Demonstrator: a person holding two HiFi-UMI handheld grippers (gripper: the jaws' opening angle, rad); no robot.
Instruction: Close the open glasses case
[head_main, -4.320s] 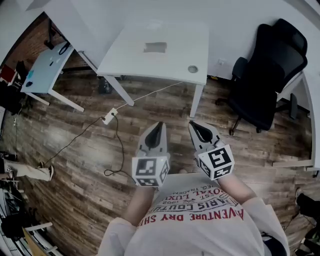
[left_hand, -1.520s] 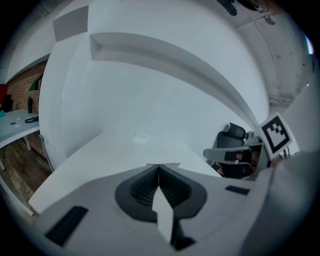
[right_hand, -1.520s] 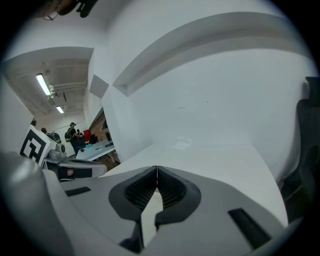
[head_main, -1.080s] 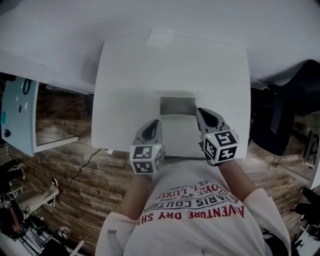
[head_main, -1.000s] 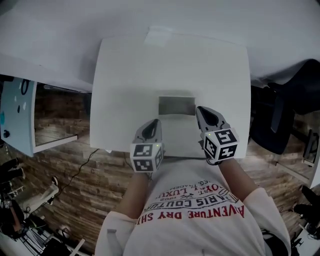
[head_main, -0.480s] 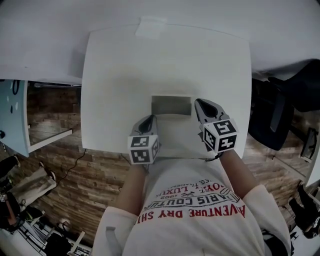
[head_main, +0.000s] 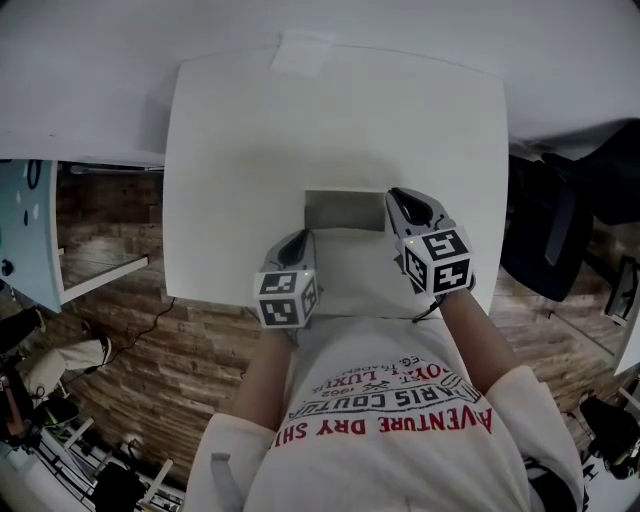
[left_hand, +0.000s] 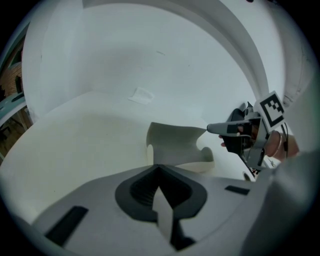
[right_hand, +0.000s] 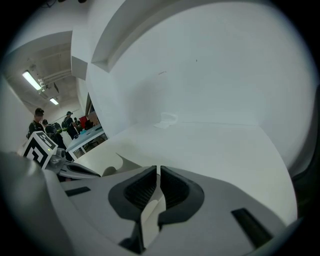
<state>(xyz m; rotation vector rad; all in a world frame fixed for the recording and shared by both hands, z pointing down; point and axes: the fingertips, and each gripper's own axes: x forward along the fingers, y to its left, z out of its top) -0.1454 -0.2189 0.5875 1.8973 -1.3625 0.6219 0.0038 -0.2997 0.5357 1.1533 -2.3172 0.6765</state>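
Glasses case (head_main: 345, 212) stands open by the middle of the white table's (head_main: 230, 150) near edge in the head view, lid upright, between the left gripper (head_main: 297, 243) and the right gripper (head_main: 402, 203). The left gripper view shows its jaws pressed together and empty, with the case just beyond. The right gripper view shows jaws together holding nothing, with the case at the left.

The right gripper (right_hand: 158, 172) has its jaws pressed together, empty, over the white bench (right_hand: 220, 145); at nine o'clock stands the open glasses case (right_hand: 117, 165), the left gripper (right_hand: 80, 171) just beside it
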